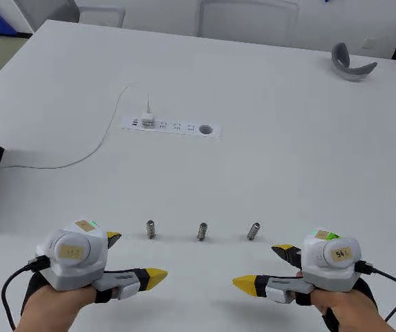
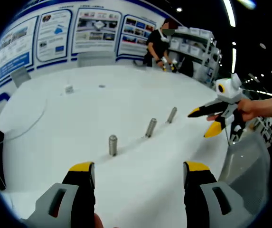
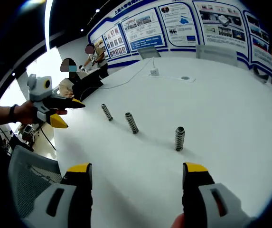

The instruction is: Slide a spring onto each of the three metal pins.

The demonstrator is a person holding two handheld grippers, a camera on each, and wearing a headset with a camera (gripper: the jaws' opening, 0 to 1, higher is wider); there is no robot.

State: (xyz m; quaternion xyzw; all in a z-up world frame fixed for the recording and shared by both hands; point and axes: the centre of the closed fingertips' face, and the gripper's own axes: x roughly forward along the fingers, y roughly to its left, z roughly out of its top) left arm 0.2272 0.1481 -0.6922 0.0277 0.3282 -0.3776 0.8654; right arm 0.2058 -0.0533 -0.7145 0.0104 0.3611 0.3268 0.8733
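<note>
Head view first. Lower left: left gripper (image 1: 137,257), jaws spread wide, clasping nothing. Lower right: right gripper (image 1: 261,265), likewise gaping and empty. Just above and between them, on the white table (image 1: 267,152): left spring (image 1: 151,229), middle spring (image 1: 202,231) and right spring (image 1: 253,231), side by side in a row, the right one leaning a touch. Further up the frame, a power strip (image 1: 171,126).

Over to the left gripper view. At the bottom, left gripper (image 2: 139,167), yellow tips well apart over bare table (image 2: 126,199). Mid-frame, left spring (image 2: 113,146) nearest, metal pin (image 2: 113,138) showing at its top. Then middle spring (image 2: 151,127) and right spring (image 2: 172,114), climbing rightward. At right, right gripper (image 2: 203,122), hand-held, jaws parted.

Now the right gripper view. Bottom, right gripper (image 3: 136,167), wide open. Right spring (image 3: 180,138) closest, middle spring (image 3: 131,122) and left spring (image 3: 107,112) trailing up-left. Far left, left gripper (image 3: 71,115), open.
</note>
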